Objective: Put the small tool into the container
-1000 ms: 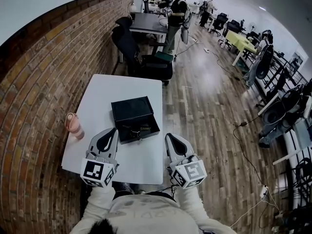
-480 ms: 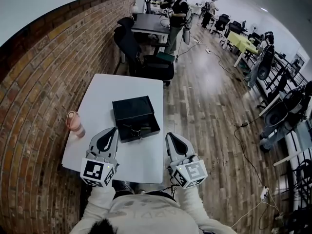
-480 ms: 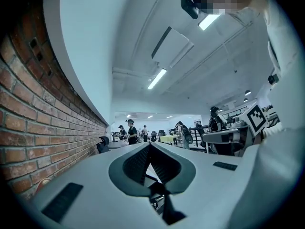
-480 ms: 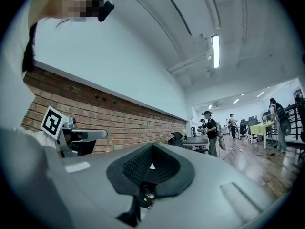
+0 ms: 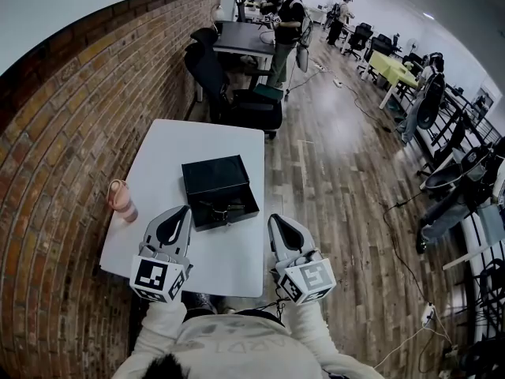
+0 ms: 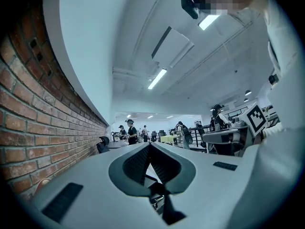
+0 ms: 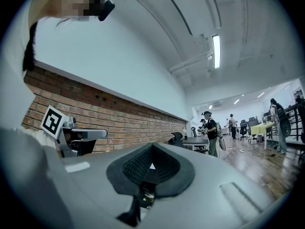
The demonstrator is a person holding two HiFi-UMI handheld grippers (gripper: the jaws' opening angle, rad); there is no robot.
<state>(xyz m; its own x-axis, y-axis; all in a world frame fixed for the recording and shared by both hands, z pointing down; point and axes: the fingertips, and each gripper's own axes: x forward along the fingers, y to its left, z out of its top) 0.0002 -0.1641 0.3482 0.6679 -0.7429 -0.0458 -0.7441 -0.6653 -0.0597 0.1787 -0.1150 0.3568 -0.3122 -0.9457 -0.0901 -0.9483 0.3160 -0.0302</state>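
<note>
A black open case (image 5: pixel 215 177) lies mid-table, its lid towards the far side and its tray towards me. Small metal tools (image 5: pixel 220 209) lie in the tray; I cannot tell them apart. My left gripper (image 5: pixel 183 211) rests near the table's front edge, left of the tray, with its jaws closed and nothing between them. To the right of the tray, at the table's right edge, my right gripper (image 5: pixel 274 220) is shut and empty as well. In the left gripper view the left gripper (image 6: pixel 149 145) points upward, and in the right gripper view so does the right gripper (image 7: pixel 151 146).
A pink bottle (image 5: pixel 121 200) stands at the left edge of the white table (image 5: pixel 205 140). A brick wall (image 5: pixel 63 133) runs along the left. Beyond the table's far end stand dark office chairs (image 5: pixel 237 101), and people stand by the desks further back.
</note>
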